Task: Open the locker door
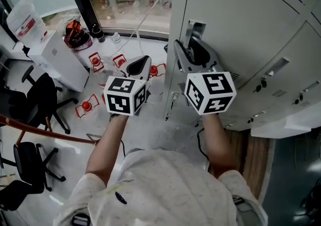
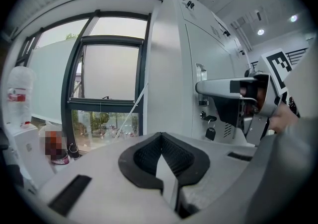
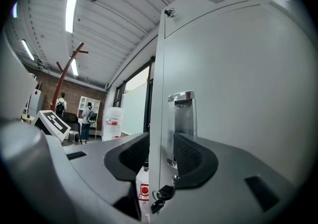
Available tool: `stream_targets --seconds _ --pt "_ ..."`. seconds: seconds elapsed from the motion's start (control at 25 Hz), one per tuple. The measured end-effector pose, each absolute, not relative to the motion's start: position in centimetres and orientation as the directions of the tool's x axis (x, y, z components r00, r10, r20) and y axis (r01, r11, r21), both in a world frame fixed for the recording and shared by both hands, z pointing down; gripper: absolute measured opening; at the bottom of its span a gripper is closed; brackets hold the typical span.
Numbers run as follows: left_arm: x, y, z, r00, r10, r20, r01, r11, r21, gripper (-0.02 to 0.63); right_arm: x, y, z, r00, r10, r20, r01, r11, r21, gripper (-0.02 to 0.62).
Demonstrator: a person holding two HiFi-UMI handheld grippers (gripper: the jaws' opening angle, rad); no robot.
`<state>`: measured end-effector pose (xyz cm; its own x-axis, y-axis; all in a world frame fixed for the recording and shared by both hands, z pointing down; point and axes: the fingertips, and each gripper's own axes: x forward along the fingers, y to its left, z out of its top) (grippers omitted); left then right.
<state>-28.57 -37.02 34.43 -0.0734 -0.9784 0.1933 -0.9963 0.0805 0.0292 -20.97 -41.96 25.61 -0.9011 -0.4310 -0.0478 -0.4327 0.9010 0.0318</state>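
The locker door is a pale grey panel at the right of the head view. It has a shiny recessed handle near its left edge and a key hanging in the lock lower down. The right gripper is raised to that edge just below the handle. Its jaws stand wide apart with the edge of the door between them, one black pad on each side, and neither pad clearly presses on the metal. I cannot tell how far the door stands off the locker. The left gripper is held out beside it toward the window, clear of the locker, with its jaws together at the tips and nothing between them.
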Motion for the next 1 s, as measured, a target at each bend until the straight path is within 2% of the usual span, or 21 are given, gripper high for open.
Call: stream_targets --seconds 0.36,1.0 --pt "-28.3 -36.9 34.7 -0.04 -0.98 0.193 -0.998 0.05 0.047 0.006 -21.3 -42.0 25.5 -0.886 -0.463 -0.027 -0.463 0.886 -0.001 0.118" --pt "-27.6 -34.8 34.6 0.079 -0.977 0.2 -0.996 -0.068 0.063 0.006 -20.2 -39.6 25.5 -0.806 -0.592 -0.003 -0.592 0.806 0.008 0.12"
